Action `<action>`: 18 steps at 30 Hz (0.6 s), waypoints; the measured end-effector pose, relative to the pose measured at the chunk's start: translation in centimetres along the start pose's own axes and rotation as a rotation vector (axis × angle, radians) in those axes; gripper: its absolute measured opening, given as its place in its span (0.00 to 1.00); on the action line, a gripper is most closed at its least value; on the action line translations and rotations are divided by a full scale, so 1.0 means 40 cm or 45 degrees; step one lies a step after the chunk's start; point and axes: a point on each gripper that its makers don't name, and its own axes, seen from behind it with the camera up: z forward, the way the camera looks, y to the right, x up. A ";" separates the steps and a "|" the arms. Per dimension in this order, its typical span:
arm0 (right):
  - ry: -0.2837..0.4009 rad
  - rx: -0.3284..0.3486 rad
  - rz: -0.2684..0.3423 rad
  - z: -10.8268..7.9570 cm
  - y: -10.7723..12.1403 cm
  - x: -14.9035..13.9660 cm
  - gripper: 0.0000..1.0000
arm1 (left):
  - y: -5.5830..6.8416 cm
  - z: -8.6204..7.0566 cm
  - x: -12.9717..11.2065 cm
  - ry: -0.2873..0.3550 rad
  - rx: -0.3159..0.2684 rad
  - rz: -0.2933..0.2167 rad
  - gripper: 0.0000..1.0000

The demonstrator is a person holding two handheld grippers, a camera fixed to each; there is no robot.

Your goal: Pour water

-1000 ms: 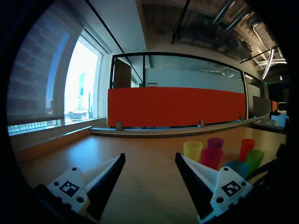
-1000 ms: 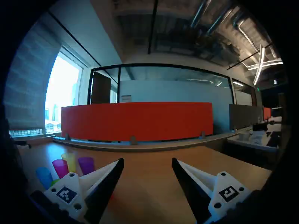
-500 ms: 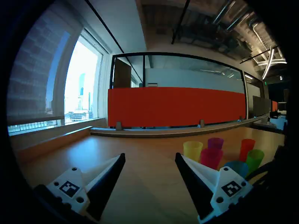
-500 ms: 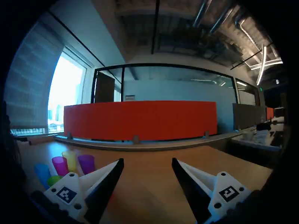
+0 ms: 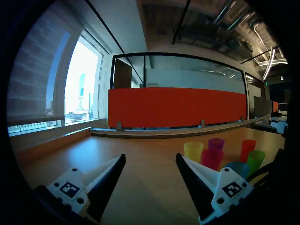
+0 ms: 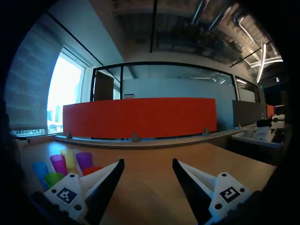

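The wooden counter (image 5: 150,180) runs back to an orange partition (image 5: 176,107), with a bright window (image 5: 80,93) at the left. The left hand-held gripper (image 5: 150,156) hangs released over bare wood, its view unchanged from a second ago. The right hand-held gripper (image 6: 148,161), also released and empty, has shifted. By its left finger a red cup (image 6: 92,170) has come into sight and the green cup (image 6: 54,178) shows more fully. The left gripper view shows the cluster standing upright past its right finger, which partly hides the blue cup (image 5: 237,168) behind the yellow cup (image 5: 193,151).
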 end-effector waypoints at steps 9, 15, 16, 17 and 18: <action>-0.031 0.001 -0.016 0.001 0.003 -0.016 0.99 | 0.000 0.000 -0.001 0.000 0.000 0.000 1.00; -0.052 0.001 -0.040 0.003 -0.002 -0.031 0.99 | -0.001 0.000 -0.001 0.000 0.000 0.000 1.00; -0.053 0.001 -0.042 0.003 -0.004 -0.030 0.99 | -0.001 0.000 -0.001 0.000 0.000 0.000 1.00; -0.054 0.002 -0.044 0.003 -0.006 -0.029 0.99 | -0.001 0.000 -0.001 0.000 0.000 0.000 1.00; -0.055 0.003 -0.046 0.003 -0.008 -0.028 0.99 | -0.001 0.000 -0.001 0.000 0.000 0.000 1.00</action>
